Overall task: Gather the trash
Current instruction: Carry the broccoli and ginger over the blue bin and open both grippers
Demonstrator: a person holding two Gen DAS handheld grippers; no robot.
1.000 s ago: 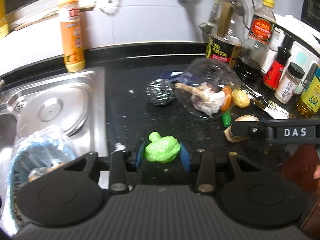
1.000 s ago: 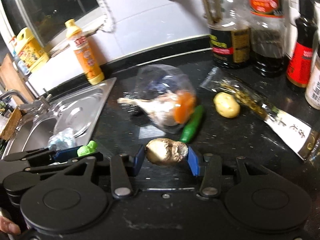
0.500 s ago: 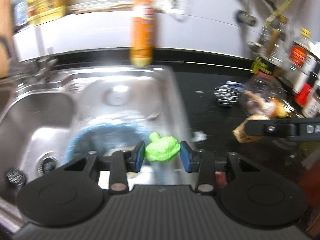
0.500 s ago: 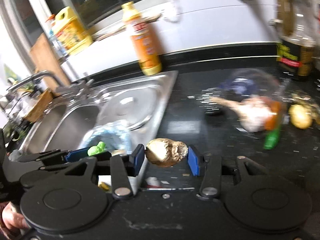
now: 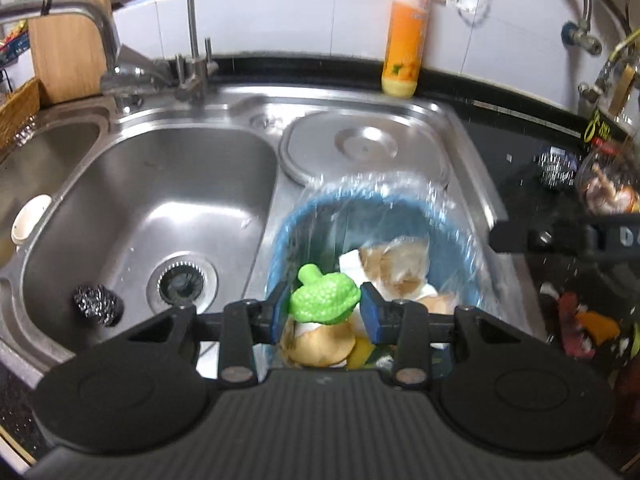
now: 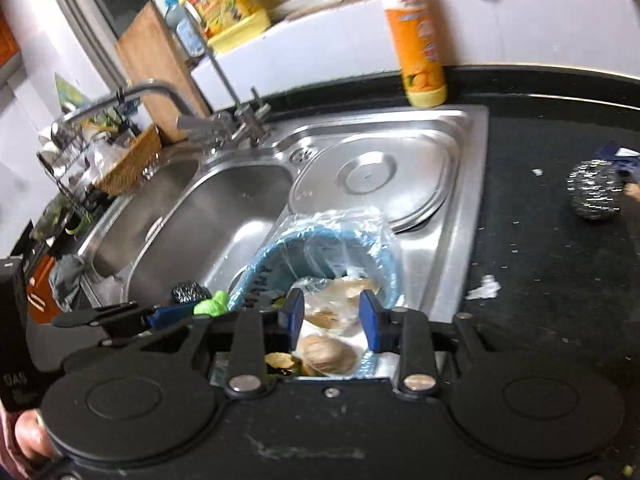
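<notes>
My left gripper (image 5: pixel 324 310) is shut on a bumpy green lump (image 5: pixel 324 300) and holds it over a blue bin (image 5: pixel 288 236) lined with clear plastic, which stands in the sink. The bin holds paper and brown peelings. In the right wrist view my right gripper (image 6: pixel 332 316) hangs over the same bin (image 6: pixel 360 244); its jaws are closing with nothing between them. A brown lump (image 6: pixel 328 354) lies in the bin just below them. The left gripper (image 6: pixel 180 312) shows at the left of that view with the green lump (image 6: pixel 212 306).
The steel sink (image 5: pixel 160 200) has a faucet (image 5: pixel 100 28) behind it and a steel scourer (image 5: pixel 98 306) in its basin. An orange bottle (image 6: pixel 420 40) stands at the back edge. On the dark counter lie another scourer (image 6: pixel 596 190) and a clear bag of scraps (image 5: pixel 612 190).
Both grippers have swung left from the counter to above the bin in the sink. The right gripper has let go of the brown lump and its jaws are narrower. The left still grips the green lump.
</notes>
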